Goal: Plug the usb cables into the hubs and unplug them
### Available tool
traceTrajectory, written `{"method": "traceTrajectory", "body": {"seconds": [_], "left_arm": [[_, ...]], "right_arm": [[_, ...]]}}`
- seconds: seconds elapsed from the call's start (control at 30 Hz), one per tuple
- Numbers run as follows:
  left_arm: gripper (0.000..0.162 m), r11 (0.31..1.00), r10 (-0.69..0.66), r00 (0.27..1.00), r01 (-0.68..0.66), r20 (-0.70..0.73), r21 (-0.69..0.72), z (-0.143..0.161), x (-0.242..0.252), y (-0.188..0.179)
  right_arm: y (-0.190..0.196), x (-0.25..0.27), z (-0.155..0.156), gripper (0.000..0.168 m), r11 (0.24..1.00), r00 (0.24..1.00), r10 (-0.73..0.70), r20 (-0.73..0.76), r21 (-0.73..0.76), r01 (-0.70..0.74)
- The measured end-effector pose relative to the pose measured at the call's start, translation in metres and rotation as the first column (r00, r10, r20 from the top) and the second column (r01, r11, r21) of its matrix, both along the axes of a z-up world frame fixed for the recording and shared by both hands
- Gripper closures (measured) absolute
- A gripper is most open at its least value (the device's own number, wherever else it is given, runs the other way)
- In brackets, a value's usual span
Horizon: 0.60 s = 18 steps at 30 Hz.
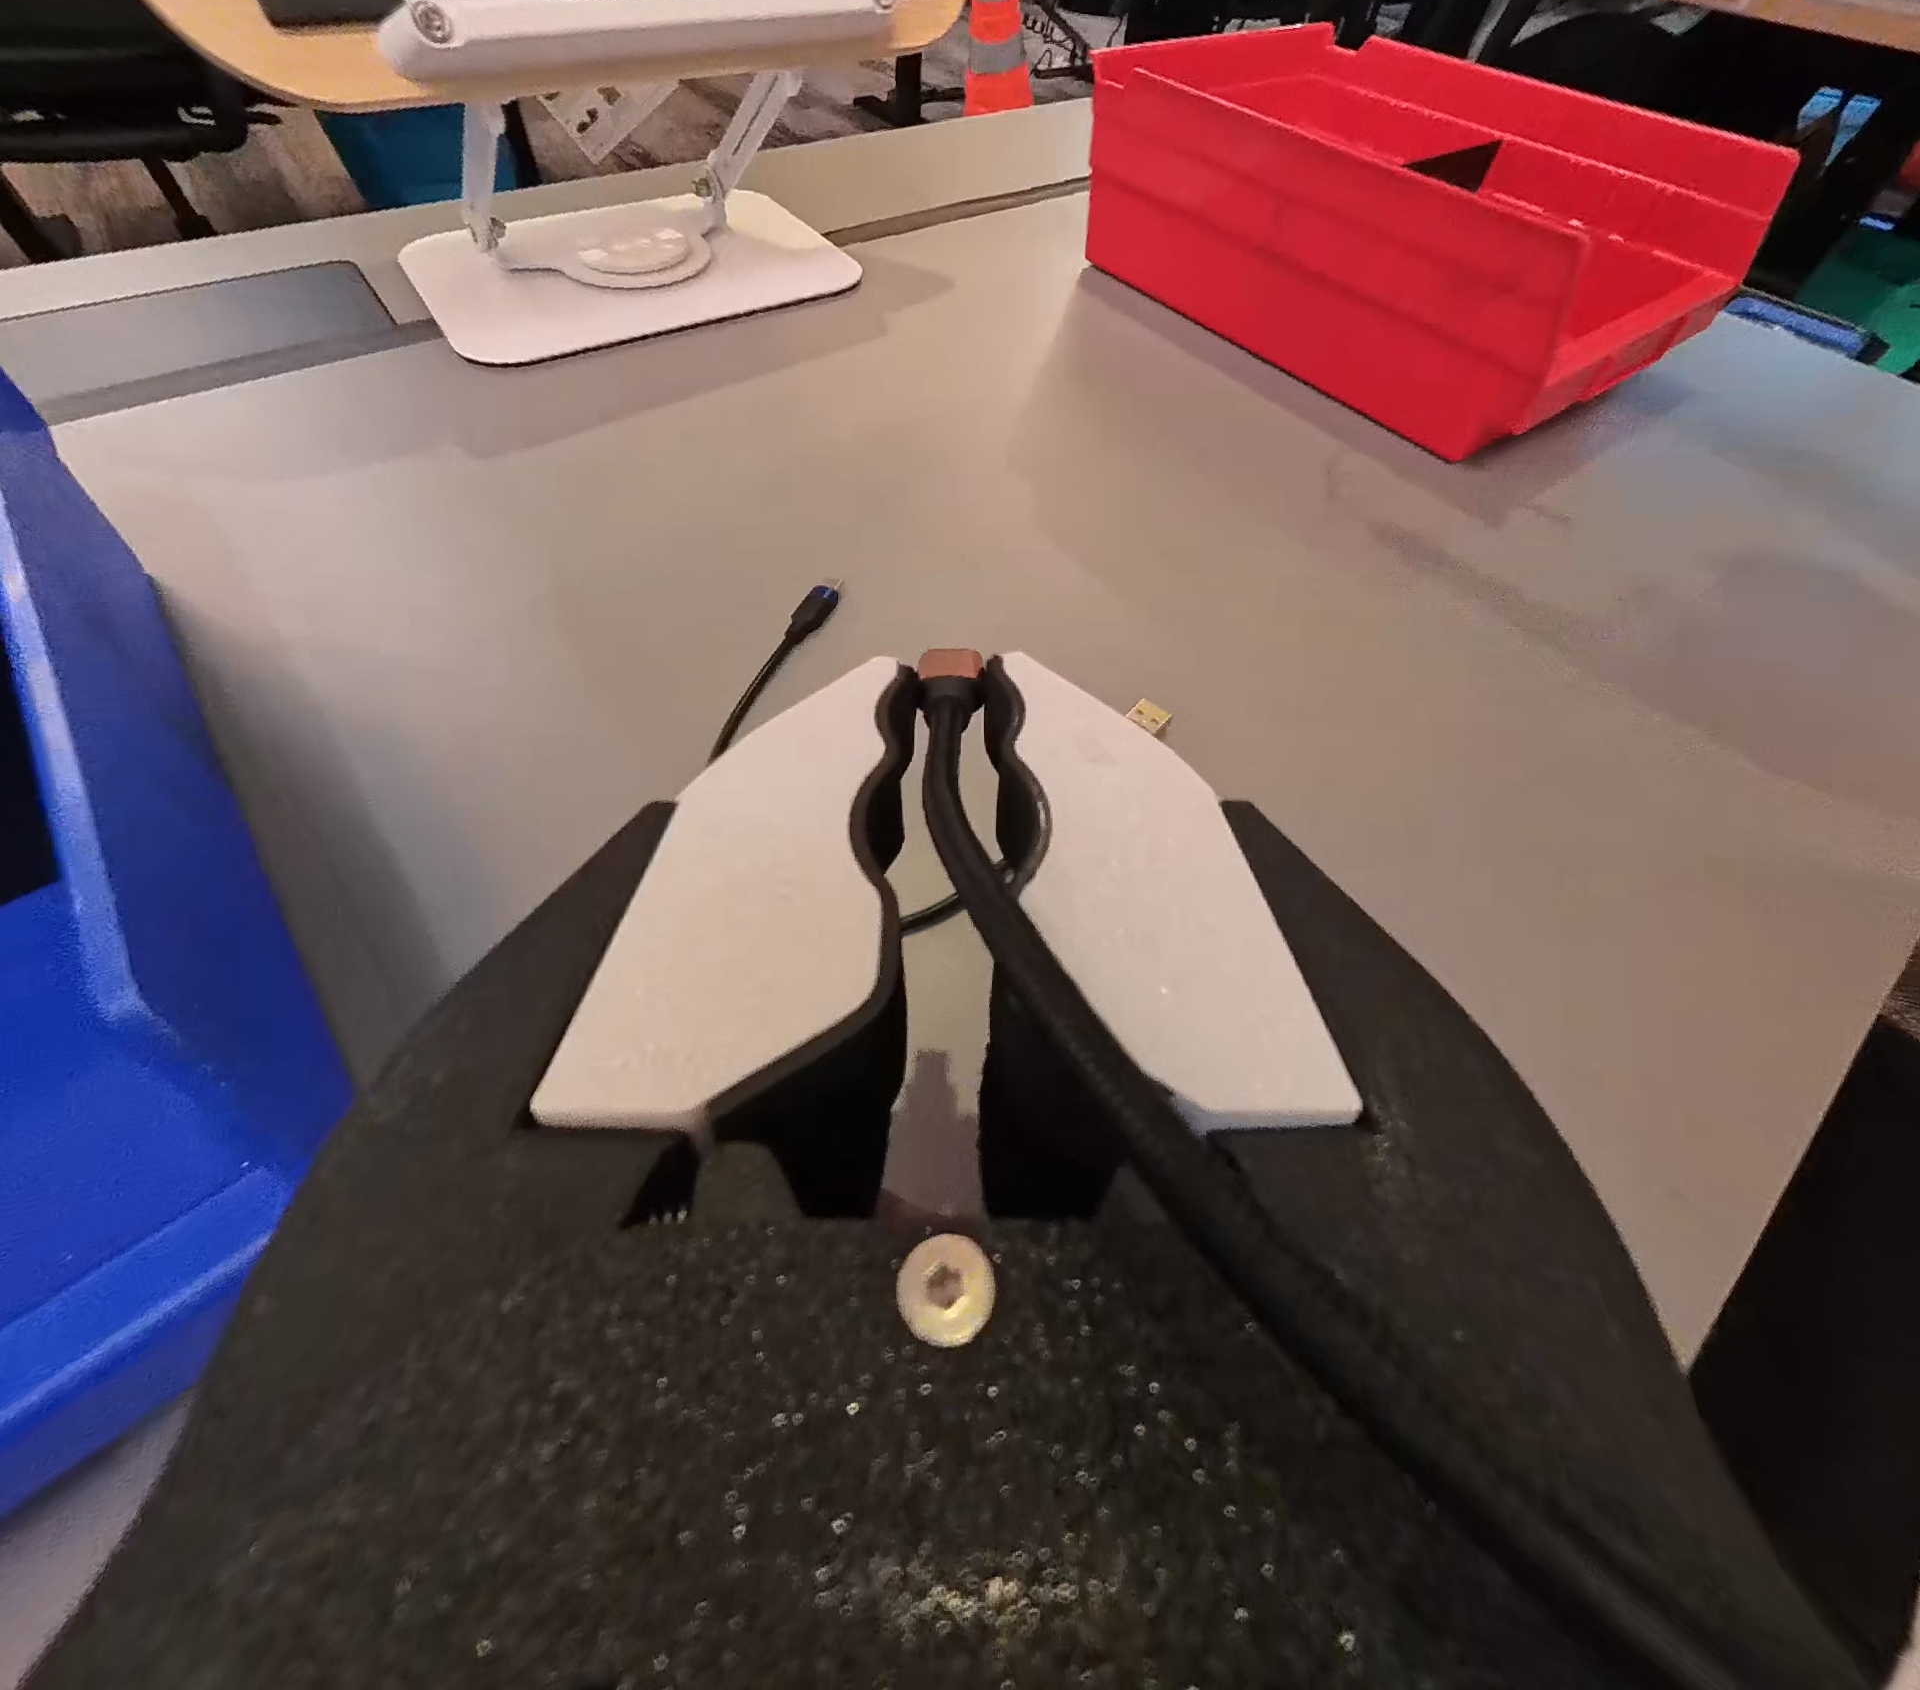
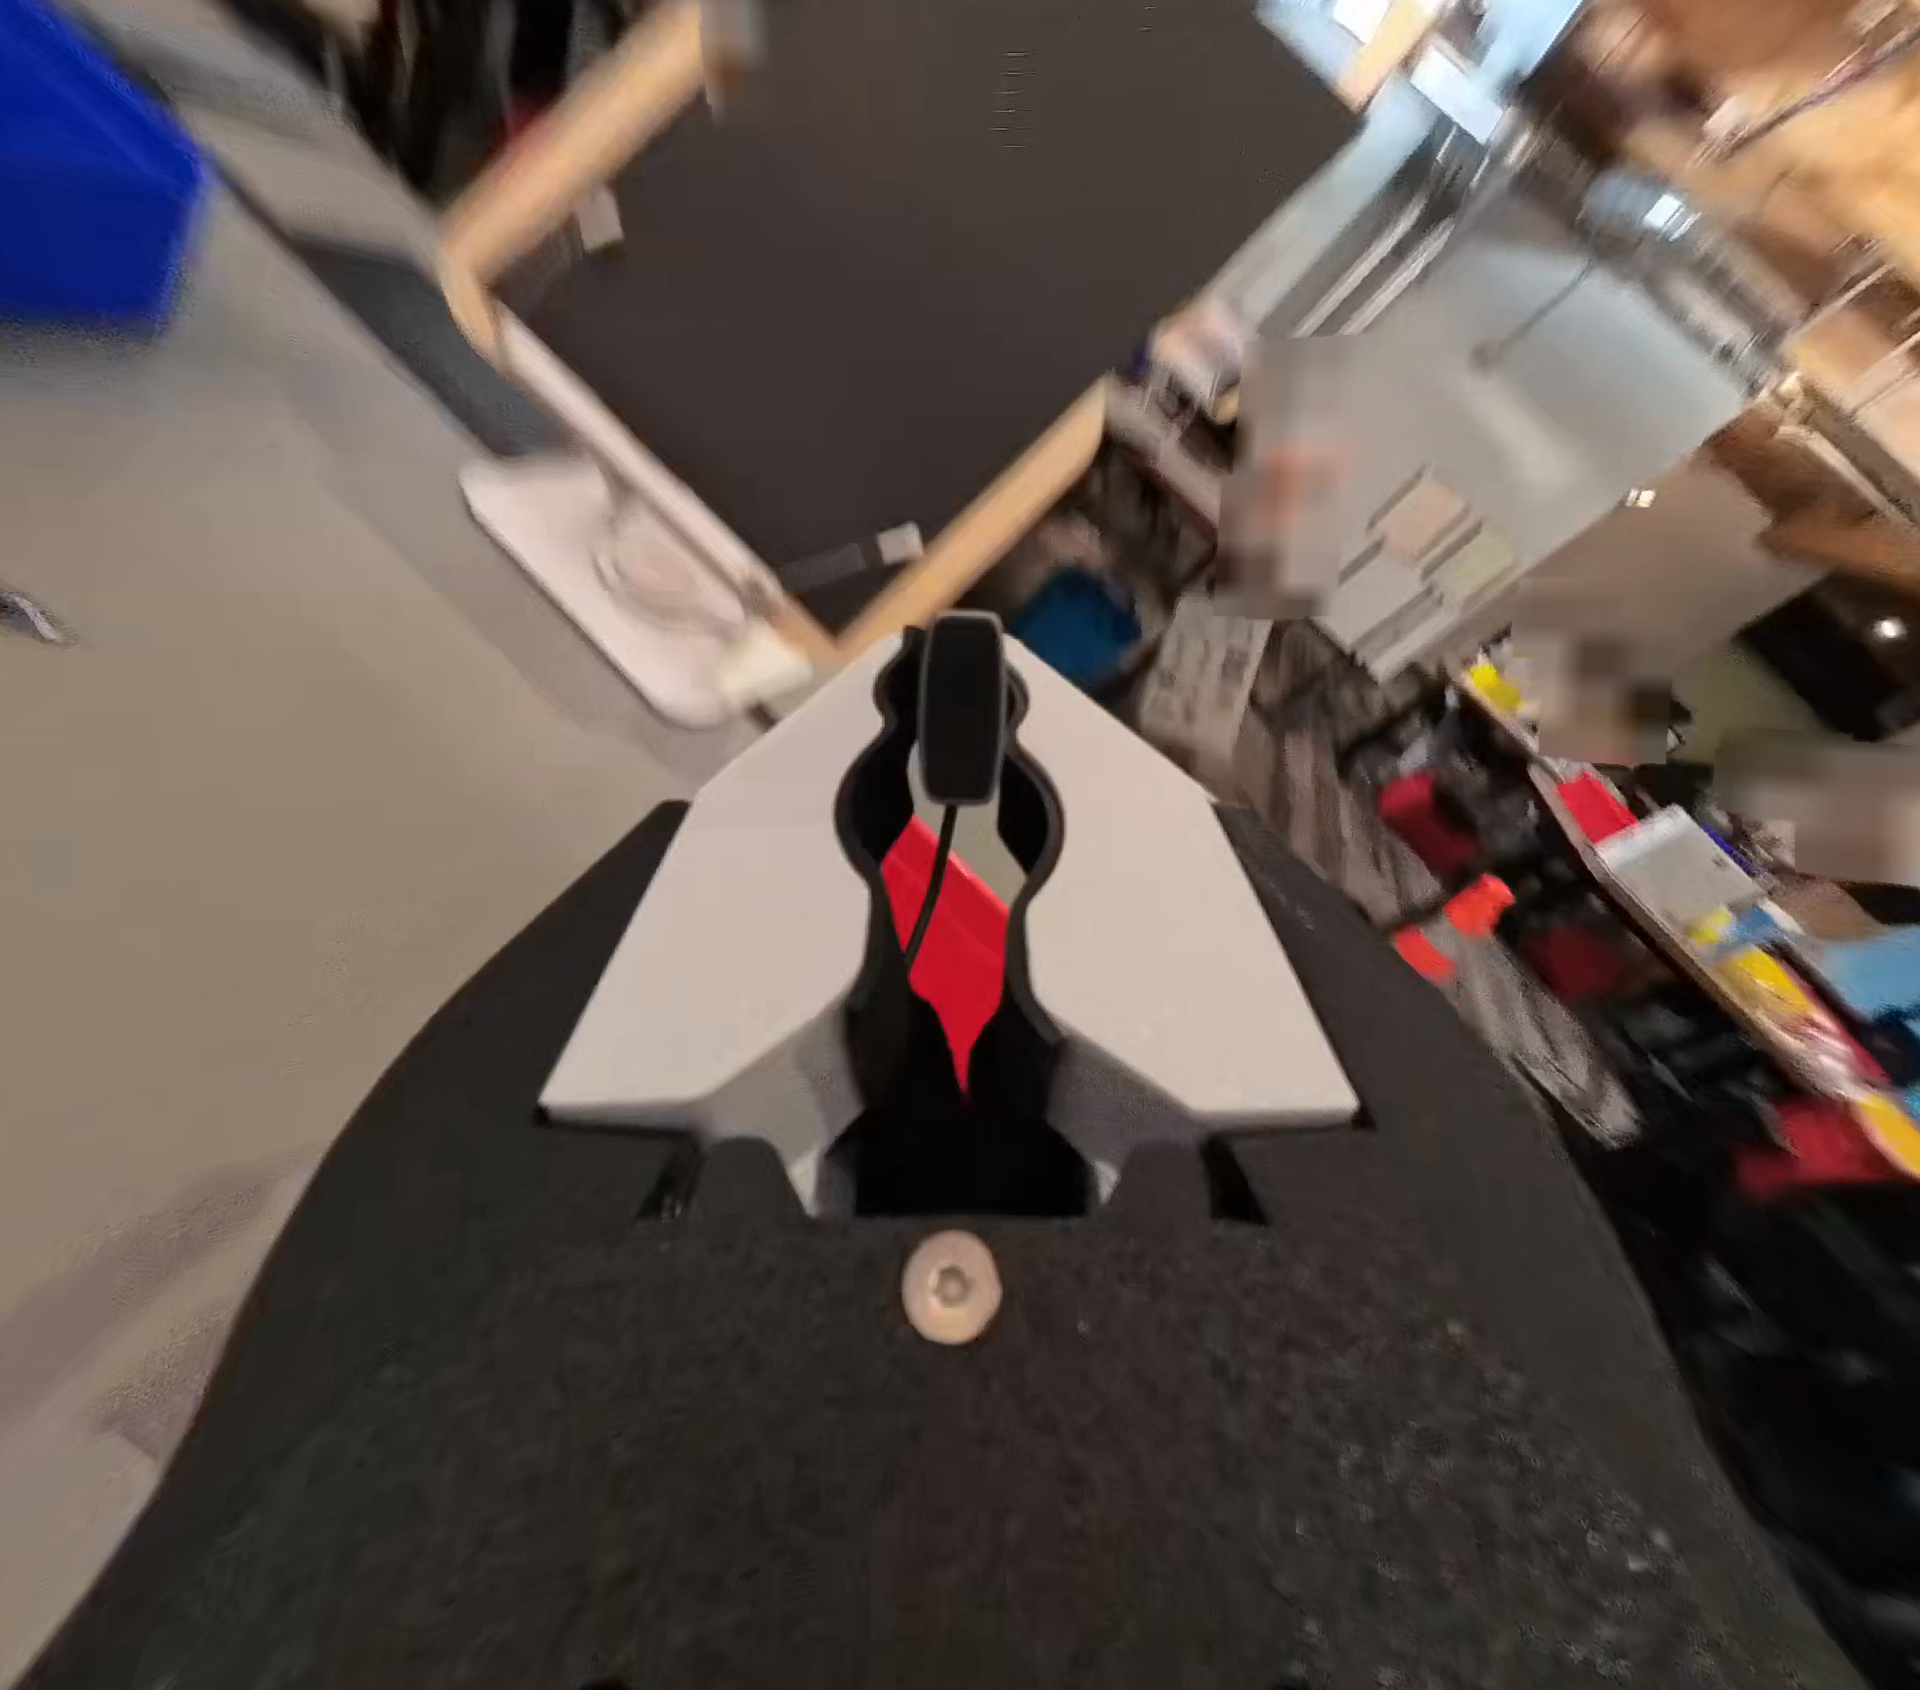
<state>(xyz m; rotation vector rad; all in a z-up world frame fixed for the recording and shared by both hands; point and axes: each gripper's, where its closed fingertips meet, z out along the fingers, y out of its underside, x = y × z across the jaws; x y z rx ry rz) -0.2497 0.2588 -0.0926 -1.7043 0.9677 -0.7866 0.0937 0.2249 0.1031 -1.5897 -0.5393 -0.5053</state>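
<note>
Fingertips of left gripper (image 1: 948, 672) pinch a copper-capped cable plug (image 1: 947, 666); right gripper (image 2: 958, 710) clamps a black connector (image 2: 957, 724).

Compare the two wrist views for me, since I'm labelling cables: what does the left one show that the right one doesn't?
Left only: left gripper shut on a thick braided cable at its copper-collared plug, a thin cable's connector and a gold plug on the table.
Right only: right gripper shut on a black plug, blurred shelves behind.
Both: tablet stand, red bin, blue bin.
</note>
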Motion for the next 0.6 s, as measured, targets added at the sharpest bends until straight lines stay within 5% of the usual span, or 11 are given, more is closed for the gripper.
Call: {"method": "traceTrajectory", "body": {"seconds": [0.17, 0.37, 0.47, 0.6], "left_arm": [[0.149, 0.998, -0.037, 0.999, 0.039, 0.031, -0.057, -0.003, 0.005, -0.004], [0.149, 0.997, -0.071, 0.997, 0.072, 0.024, -0.032, -0.002, 0.014, -0.010], [0.149, 0.996, -0.083, 0.996, 0.084, 0.022, -0.014, 0.001, 0.016, -0.012], [0.149, 0.996, -0.090, 0.996, 0.090, 0.014, -0.008, -0.001, 0.016, -0.011]], "right_arm": [[0.066, 0.087, -0.079, 0.159, 0.885, 0.961, -0.070, 0.268, -0.429, 0.184], [0.116, 0.135, -0.193, 0.160, 0.654, 0.906, -0.063, 0.418, -0.669, 0.353], [0.119, 0.137, -0.240, 0.159, 0.534, 0.929, -0.097, 0.357, -0.769, 0.351], [0.122, 0.130, -0.263, 0.146, 0.480, 0.954, -0.219, 0.206, -0.828, 0.289]]}}
